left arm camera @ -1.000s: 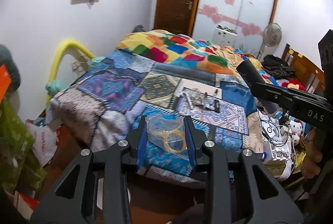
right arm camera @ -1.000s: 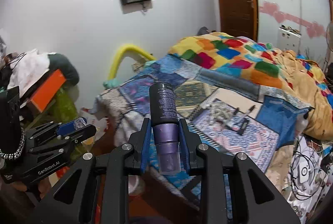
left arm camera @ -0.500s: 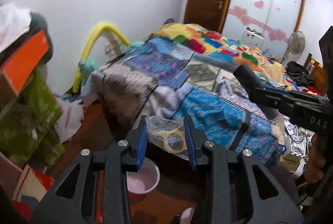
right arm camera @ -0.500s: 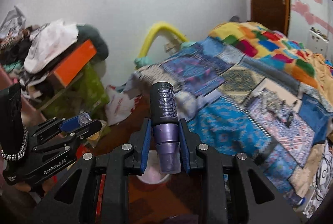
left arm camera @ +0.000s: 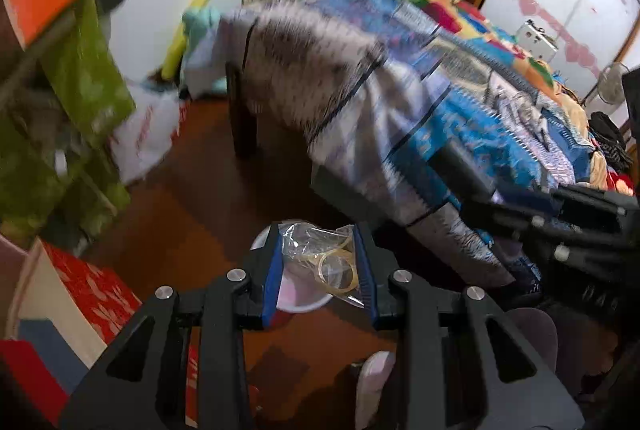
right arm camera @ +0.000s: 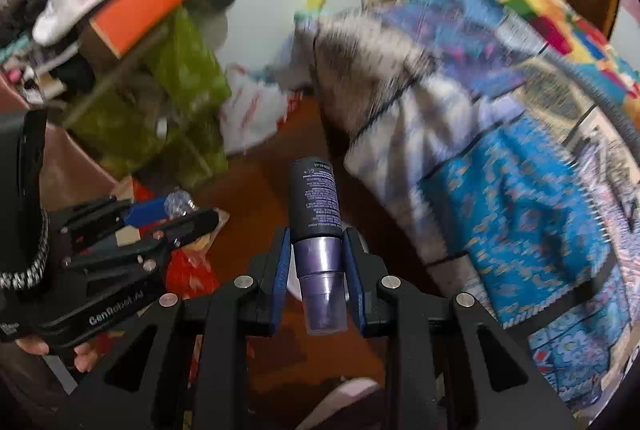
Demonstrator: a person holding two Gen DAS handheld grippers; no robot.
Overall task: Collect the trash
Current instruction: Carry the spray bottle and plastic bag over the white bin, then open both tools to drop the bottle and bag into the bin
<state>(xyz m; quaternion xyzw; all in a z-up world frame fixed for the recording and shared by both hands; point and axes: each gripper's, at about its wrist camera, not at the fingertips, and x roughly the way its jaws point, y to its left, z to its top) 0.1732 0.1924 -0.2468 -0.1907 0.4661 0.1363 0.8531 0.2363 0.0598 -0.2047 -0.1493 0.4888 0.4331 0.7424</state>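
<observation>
My left claw [left arm camera: 320, 270] squeezes crinkly clear plastic bag with yellow rubber bands [left arm camera: 322, 256]. My right claw [right arm camera: 318, 270] squeezes dark purple plastic bottle [right arm camera: 316, 206]. Small white-and-pink round bin [left arm camera: 298, 294] sits on brown floor, just below bag, peeking out at 7 o'clock. Risks: let go too early, light bag floats past rim. Bottle could bounce out, tip bin.

white bowl [left arm camera: 298, 300] on wooden floor [left arm camera: 208, 198]

Motion-blurred throughout: bed quilt [left arm camera: 400, 78] pattern smeared, green shelf clutter [right arm camera: 160, 102] unresolved, bottle [right arm camera: 316, 202] label print illegible, white bowl [left arm camera: 298, 290] mostly hidden behind plastic bag [left arm camera: 320, 254] and left gripper [left arm camera: 318, 270] fingers.
</observation>
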